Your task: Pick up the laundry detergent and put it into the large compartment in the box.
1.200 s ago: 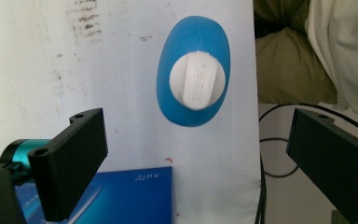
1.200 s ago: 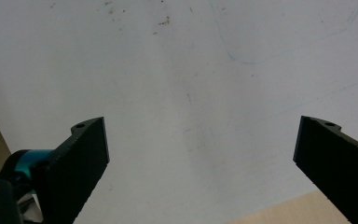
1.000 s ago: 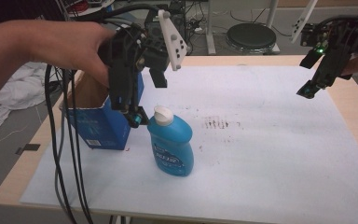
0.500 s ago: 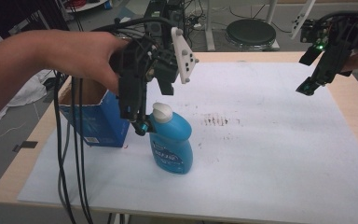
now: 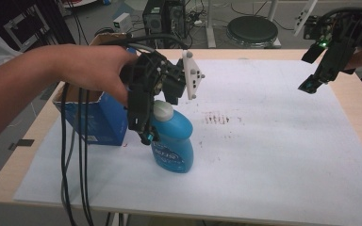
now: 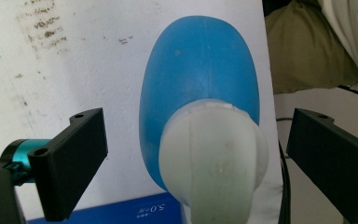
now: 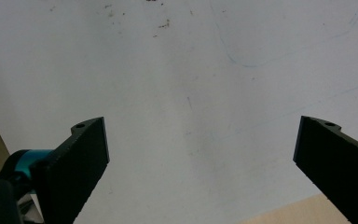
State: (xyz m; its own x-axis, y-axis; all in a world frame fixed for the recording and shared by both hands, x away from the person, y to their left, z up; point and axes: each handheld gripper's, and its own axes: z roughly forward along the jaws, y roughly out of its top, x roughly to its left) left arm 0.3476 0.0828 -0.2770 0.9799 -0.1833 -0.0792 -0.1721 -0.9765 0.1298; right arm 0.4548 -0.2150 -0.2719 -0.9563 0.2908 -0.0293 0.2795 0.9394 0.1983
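Your left gripper (image 6: 196, 154) has its jaws spread wide w/ the blue bottle's white cap (image 6: 214, 154) sitting between them, a clear gap each side, nothing gripped. In the high view that gripper (image 5: 158, 120) hangs right over the blue bottle (image 5: 172, 141), jaws pointing down around the cap (image 5: 162, 110); the bottle stands upright on the white sheet (image 5: 264, 150), just beside the blue cardboard box (image 5: 96, 120), which sits to its left near the table's left edge. A smudge of dark marks (image 5: 221, 117) lies on the sheet just right of the bottle. Your right gripper (image 7: 200, 163) is also wide open & empty, w/ bare sheet below it. It's held up over the table's far right corner (image 5: 318, 80), well apart from the bottle.
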